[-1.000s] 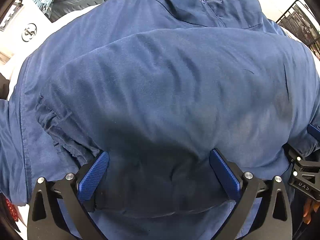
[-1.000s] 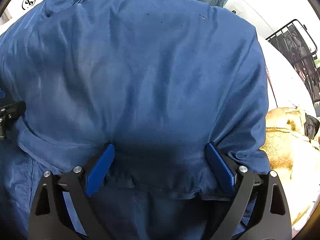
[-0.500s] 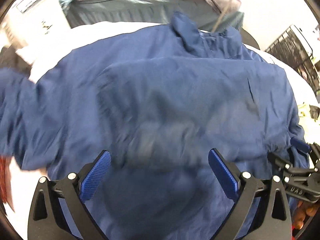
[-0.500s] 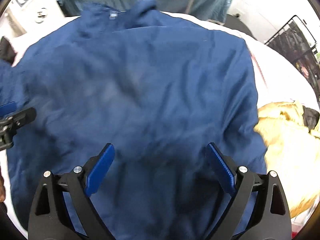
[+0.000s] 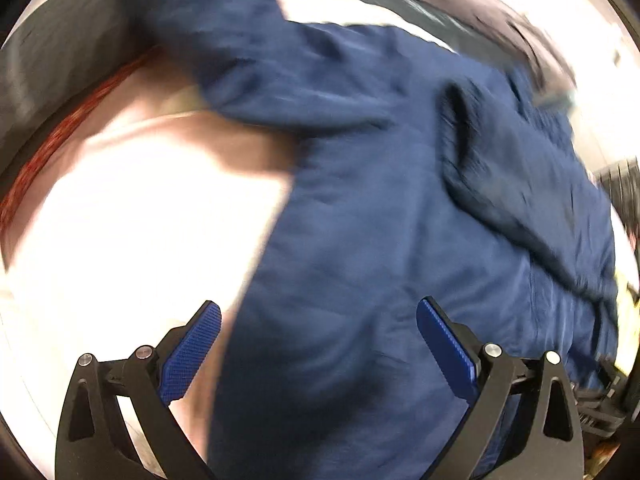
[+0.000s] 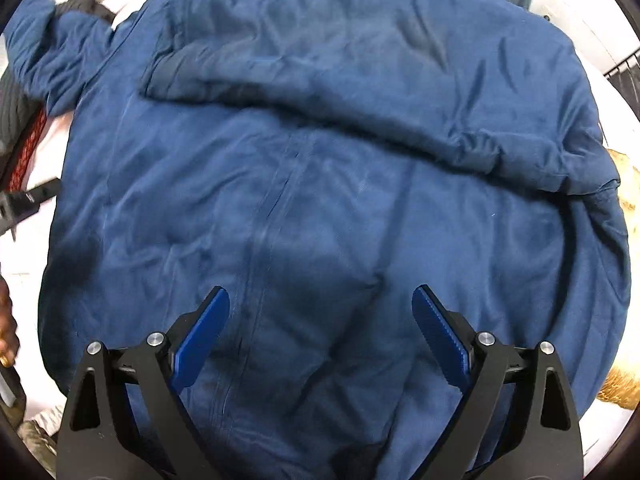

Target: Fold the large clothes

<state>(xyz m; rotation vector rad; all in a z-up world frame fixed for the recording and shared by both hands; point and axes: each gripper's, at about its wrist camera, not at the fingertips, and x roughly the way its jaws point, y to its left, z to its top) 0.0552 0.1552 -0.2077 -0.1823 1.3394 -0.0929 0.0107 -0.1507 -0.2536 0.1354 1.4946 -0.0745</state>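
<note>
A large dark blue jacket [image 6: 340, 184] lies spread on a white surface [image 5: 140, 220], front up with its zipper line running down the middle. One sleeve [image 6: 320, 92] is folded across the chest. The other sleeve [image 6: 44, 40] stretches out to the far left; it also shows in the blurred left wrist view [image 5: 248, 64]. My right gripper [image 6: 320, 320] is open and empty above the lower body of the jacket. My left gripper [image 5: 318, 336] is open and empty over the jacket's left edge.
A yellow-brown garment [image 6: 624, 360] lies at the jacket's right side. A red patterned strip [image 5: 52, 148] runs along the white surface's left edge. Grey and dark clothes [image 5: 460, 4] are piled at the back. A black wire rack [image 6: 624, 68] stands at the far right.
Both grippers have let go of the jacket and pulled back from it. The left gripper has swung to the left, over the jacket's edge and the outstretched sleeve.
</note>
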